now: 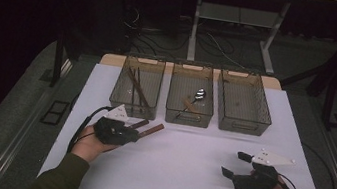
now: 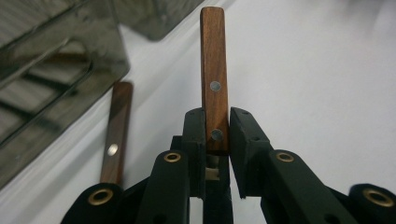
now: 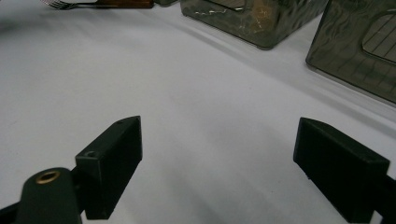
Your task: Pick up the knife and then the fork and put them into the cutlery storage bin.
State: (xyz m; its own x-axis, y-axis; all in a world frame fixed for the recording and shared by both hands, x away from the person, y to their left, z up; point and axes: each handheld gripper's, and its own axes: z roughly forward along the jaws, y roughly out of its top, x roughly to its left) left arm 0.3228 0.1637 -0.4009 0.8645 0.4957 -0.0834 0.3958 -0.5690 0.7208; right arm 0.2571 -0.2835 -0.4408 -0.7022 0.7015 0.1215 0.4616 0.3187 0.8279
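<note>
My left gripper [image 1: 135, 133] is near the table's left, just in front of the left bin [image 1: 137, 86], and is shut on a wooden utensil handle [image 1: 154, 129]. In the left gripper view the jaws [image 2: 217, 122] clamp that riveted handle [image 2: 214, 79], which sticks out forward above the white table. A second wooden handle [image 2: 115, 140] lies on the table beside it, next to the bin wall [image 2: 56, 79]. My right gripper [image 1: 233, 164] rests at the front right with its jaws wide apart [image 3: 219, 135] and nothing between them.
Three clear grey bins stand in a row at the back. The left one holds dark sticks, the middle one [image 1: 191, 98] a spoon [image 1: 198, 95], and the right one [image 1: 243, 101] looks bare. A fork [image 3: 60, 3] lies far off in the right gripper view.
</note>
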